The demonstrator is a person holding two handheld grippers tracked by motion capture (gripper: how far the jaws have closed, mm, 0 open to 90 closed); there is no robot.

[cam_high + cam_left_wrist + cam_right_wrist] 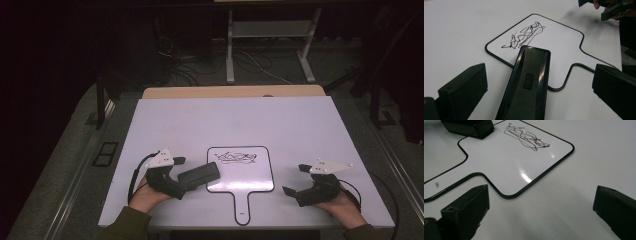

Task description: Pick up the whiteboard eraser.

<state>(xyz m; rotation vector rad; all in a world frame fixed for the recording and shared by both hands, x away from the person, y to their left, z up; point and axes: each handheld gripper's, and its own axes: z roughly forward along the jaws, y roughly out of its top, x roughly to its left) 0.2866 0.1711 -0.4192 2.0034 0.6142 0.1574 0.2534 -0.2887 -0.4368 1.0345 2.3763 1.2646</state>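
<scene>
A wide white rectangular tabletop (200,125) is seen spread under everything, and near its front edge a small white paddle-shaped whiteboard with a thin black rim and a short handle (250,177) is laid flat, handle pointing toward the person. A tangled black scribble (239,158) is drawn along the far part of the whiteboard's face; the rest of the face is left bare and glossy, with a small dark logo printed on the handle.

Across the whiteboard's left edge a long black plastic eraser block (199,175) is set, its far end resting on the whiteboard just short of the scribble, its near end reaching back over the tabletop. In the left gripper view the eraser (529,85) is framed between the two black jaws, which are held wide apart with clear gaps on both sides, nothing pinched. The left gripper (175,175) is held just left of the whiteboard.

The right gripper (297,179) is held right of the whiteboard, well clear of its rim, jaws spread over bare tabletop. Plenty of open white surface is left beyond the whiteboard's far edge and to its right; a tan strip (235,92) is glimpsed past the tabletop's far edge.
</scene>
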